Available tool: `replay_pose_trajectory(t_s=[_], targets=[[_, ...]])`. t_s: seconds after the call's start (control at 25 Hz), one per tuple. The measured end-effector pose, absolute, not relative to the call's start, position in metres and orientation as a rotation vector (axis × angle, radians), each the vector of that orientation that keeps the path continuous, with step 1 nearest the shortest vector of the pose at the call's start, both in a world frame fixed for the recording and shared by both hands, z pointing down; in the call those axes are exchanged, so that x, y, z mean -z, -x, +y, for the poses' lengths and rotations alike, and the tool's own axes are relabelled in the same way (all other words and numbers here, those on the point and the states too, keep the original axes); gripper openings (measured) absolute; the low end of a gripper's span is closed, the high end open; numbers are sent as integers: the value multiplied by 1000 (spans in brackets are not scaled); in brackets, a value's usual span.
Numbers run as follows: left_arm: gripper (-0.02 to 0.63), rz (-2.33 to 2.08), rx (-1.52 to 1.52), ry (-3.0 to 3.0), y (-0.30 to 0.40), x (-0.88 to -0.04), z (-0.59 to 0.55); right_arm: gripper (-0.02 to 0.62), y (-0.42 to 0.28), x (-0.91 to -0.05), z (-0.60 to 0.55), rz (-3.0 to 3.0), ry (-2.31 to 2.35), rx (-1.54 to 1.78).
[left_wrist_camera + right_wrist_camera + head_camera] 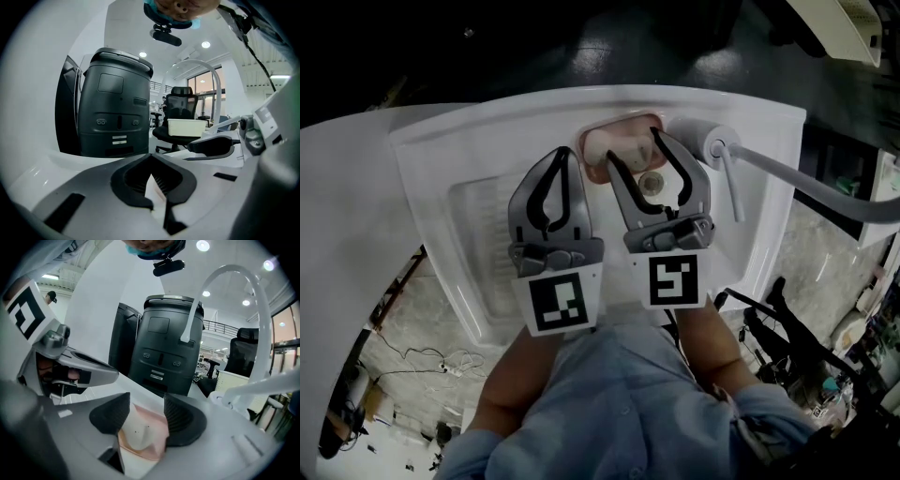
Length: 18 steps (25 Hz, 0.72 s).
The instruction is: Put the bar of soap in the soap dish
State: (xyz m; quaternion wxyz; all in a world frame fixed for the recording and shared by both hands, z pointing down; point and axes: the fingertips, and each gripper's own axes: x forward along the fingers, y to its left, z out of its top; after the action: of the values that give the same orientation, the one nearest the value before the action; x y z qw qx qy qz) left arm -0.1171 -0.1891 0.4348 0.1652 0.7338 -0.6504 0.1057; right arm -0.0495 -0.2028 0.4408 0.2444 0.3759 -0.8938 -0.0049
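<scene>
A white bar of soap (600, 143) lies in the pink soap dish (630, 124) on the back rim of the white sink (441, 155). My right gripper (635, 147) is open just over the dish, one finger on each side of it. In the right gripper view the soap (138, 430) rests in the dish (147, 453) between and beyond the two black pads (110, 414), apart from both. My left gripper (567, 153) hangs beside it over the basin, shut with nothing held; in its own view the left gripper's (151, 158) pads meet at the tip.
A white faucet (712, 141) stands right of the dish, its lever (733, 187) pointing forward; its arched spout (243, 277) shows in the right gripper view. The drain (651, 182) lies under my right gripper. A black bin (115, 108) and an office chair (180, 108) stand behind the sink.
</scene>
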Motion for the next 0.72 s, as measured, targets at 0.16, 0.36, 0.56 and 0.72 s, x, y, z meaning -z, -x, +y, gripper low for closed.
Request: replay_pose_trajectory(t_s=[0.16, 0.36, 0.56, 0.72], targets=[[5, -1880, -292, -2076, 122, -431, -187, 219, 42, -433, -197, -2448, -1050, 0], [5, -1869, -295, -2111, 116, -421, -181, 207, 35, -425, -173, -2488, -1051, -68], [5, -1859, -281, -2135, 107, -409, -171, 190, 26, -432, -142, -2488, -1012, -131], [5, -1854, -287, -2153, 103, -404, -165, 60, 20, -440, -132, -2462, -1026, -153]])
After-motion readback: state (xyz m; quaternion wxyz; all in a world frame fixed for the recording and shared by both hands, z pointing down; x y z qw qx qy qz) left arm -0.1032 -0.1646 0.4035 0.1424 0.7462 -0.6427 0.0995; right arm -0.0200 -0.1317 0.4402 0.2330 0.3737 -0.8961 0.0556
